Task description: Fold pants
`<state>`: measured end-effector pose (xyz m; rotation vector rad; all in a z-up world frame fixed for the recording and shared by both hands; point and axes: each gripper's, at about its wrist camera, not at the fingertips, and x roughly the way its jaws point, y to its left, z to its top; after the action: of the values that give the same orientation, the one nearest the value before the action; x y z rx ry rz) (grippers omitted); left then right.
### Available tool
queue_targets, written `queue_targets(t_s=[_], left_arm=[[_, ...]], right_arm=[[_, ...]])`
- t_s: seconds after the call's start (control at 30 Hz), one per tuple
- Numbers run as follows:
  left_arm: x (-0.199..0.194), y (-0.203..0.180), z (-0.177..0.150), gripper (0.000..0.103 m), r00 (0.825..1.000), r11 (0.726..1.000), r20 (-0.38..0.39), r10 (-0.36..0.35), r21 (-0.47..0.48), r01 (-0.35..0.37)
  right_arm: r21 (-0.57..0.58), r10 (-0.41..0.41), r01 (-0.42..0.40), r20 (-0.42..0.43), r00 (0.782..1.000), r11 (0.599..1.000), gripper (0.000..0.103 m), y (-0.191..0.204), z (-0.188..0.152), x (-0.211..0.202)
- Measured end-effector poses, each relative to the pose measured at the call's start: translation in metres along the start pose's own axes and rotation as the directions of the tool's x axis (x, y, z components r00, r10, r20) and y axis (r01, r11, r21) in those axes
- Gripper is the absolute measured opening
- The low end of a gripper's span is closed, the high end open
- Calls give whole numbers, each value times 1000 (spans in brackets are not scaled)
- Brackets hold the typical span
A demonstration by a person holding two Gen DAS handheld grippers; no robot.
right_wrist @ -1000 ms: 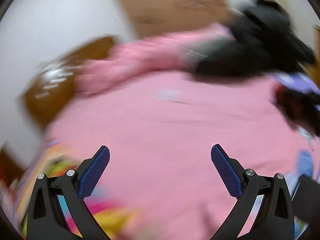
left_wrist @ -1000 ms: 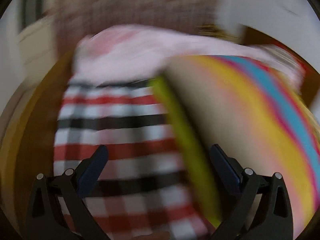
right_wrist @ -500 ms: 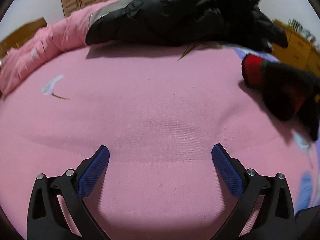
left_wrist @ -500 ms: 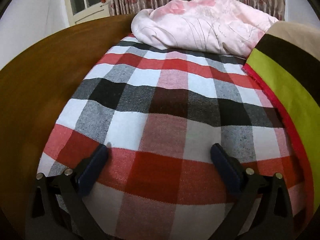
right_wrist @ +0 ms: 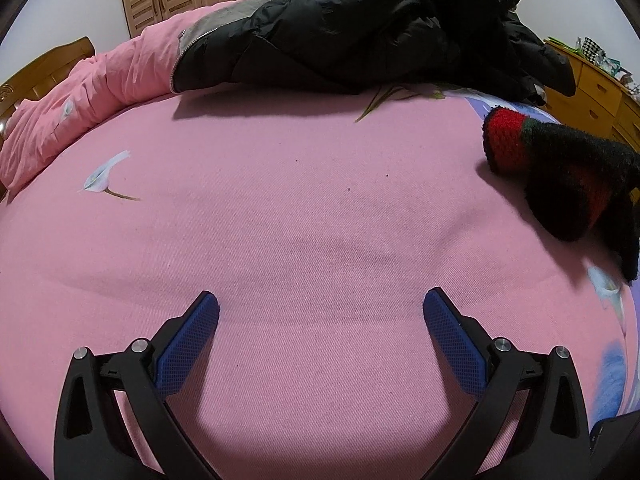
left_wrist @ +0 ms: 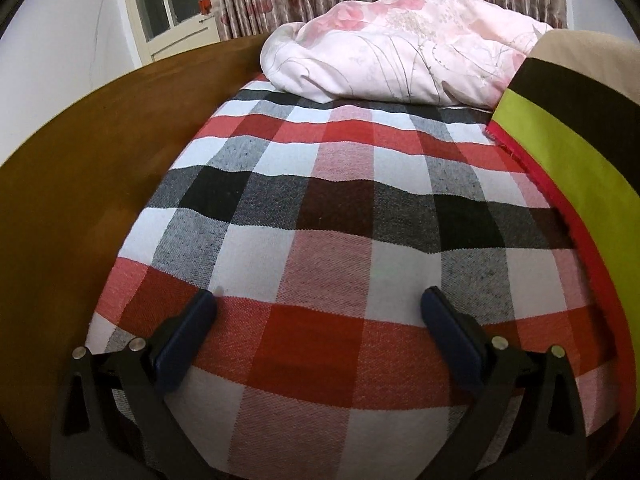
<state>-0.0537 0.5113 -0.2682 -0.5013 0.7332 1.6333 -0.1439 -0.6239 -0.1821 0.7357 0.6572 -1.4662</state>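
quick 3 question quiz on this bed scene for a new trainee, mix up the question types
1. True or false: the left gripper is shut on the plaid cloth.
2. Multiple choice: what lies on the pink sheet to the right of the right gripper? A) a knitted red and black item B) a folded towel C) a book
3. Fill in: at the far end of the pink sheet lies a ____ jacket.

Key
1. False; its jaws stand wide open over the cloth.
2. A, the knitted red and black item.
3. Black; the black jacket rests partly on a pink quilt.
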Motion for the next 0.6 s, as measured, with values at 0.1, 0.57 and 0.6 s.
queue_targets(t_s=[0.1,0.57,0.6], left_arm=[[0,0,0,102,1000,1000,0,1,1,-1],[0,-1,0,102,1000,1000,-1,2,1,-2],[0,-1,0,102,1000,1000,-1,2,1,-2]], right_arm=[[0,0,0,0,1000,1000,99,-1,0,1],[0,0,0,0,1000,1000,99,-3,-1,1],[0,-1,1,0,1000,1000,99,-3,-2,1]])
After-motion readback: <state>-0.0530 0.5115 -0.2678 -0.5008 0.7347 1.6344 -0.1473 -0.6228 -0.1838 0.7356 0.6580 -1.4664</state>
